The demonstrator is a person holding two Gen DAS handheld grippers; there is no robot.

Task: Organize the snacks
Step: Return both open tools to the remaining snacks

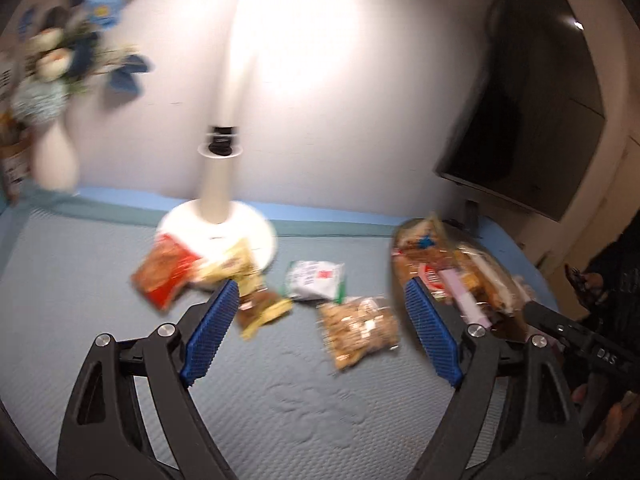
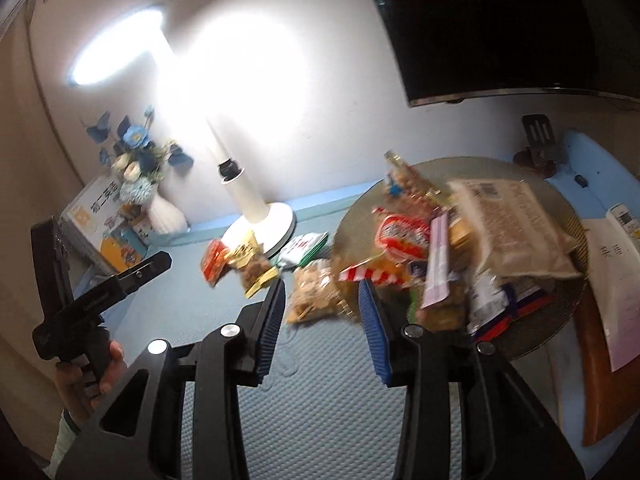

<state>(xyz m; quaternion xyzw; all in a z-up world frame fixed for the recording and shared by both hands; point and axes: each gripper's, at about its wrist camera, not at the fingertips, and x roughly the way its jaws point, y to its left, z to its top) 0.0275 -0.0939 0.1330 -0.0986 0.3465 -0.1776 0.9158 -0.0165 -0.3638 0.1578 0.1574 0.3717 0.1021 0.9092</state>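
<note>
Loose snack packets lie on the blue mat: a red packet (image 1: 162, 272), a yellow-brown packet (image 1: 260, 308), a white-green packet (image 1: 316, 280) and a clear bag of nuts (image 1: 360, 328). At the right a round glass plate (image 2: 560, 216) is heaped with several packets, among them a big tan bag (image 2: 508, 224). My left gripper (image 1: 320, 300) stands open above the mat, short of the nut bag, nothing between its fingers. My right gripper (image 2: 322, 288) is open too, its tips just before the nut bag (image 2: 316, 292) and the plate's near edge.
A white desk lamp (image 1: 218, 184) stands on its round base behind the loose packets. A white vase of blue flowers (image 2: 160, 200) and a box (image 2: 96, 216) sit at the back left. A dark screen (image 2: 500, 20) hangs on the wall. Papers (image 2: 616, 276) lie at the right.
</note>
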